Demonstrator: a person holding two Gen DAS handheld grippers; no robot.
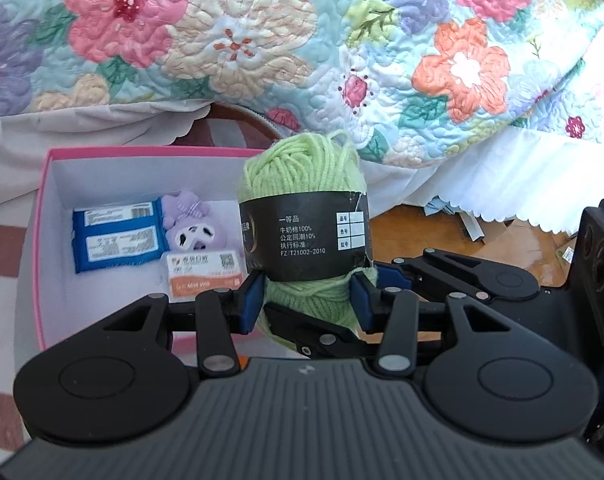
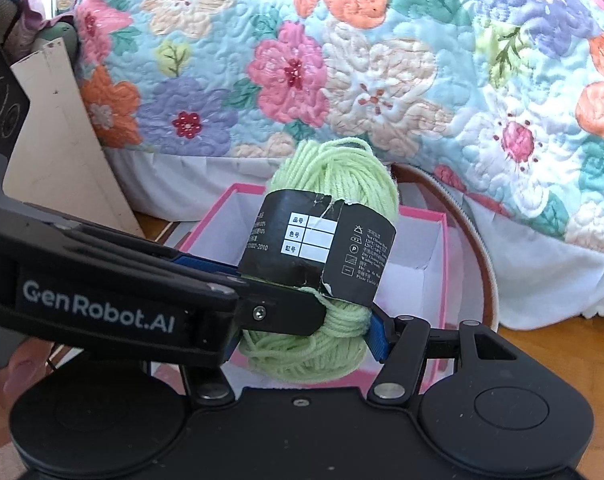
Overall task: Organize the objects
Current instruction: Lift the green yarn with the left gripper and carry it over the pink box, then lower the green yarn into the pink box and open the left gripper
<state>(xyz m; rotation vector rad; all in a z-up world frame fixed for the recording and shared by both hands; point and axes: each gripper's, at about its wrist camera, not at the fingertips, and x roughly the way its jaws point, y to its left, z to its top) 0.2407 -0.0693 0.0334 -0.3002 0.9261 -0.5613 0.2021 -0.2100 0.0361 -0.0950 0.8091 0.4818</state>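
Observation:
A light green yarn ball [image 1: 302,168] with a black paper band is held in the air, upright, over the right end of a pink box [image 1: 45,240] with white inside walls. My left gripper [image 1: 306,300] is shut on the ball's lower part, its blue pads [image 1: 249,304] pressed in from both sides. My right gripper [image 2: 306,340] grips the same yarn ball [image 2: 334,172] crosswise; one pad shows, the other hides behind the left gripper's finger [image 2: 277,312]. In the box lie blue packets [image 1: 117,236], a purple plush toy [image 1: 185,220] and an orange-and-white packet [image 1: 201,276].
A floral quilt [image 1: 302,40] hangs over a bed right behind the box [image 2: 442,216]. A round brown zipped item [image 2: 486,272] sits between them. A cardboard sheet [image 2: 61,140] leans at the left. Papers [image 1: 462,220] lie on the wooden floor under the bed's edge.

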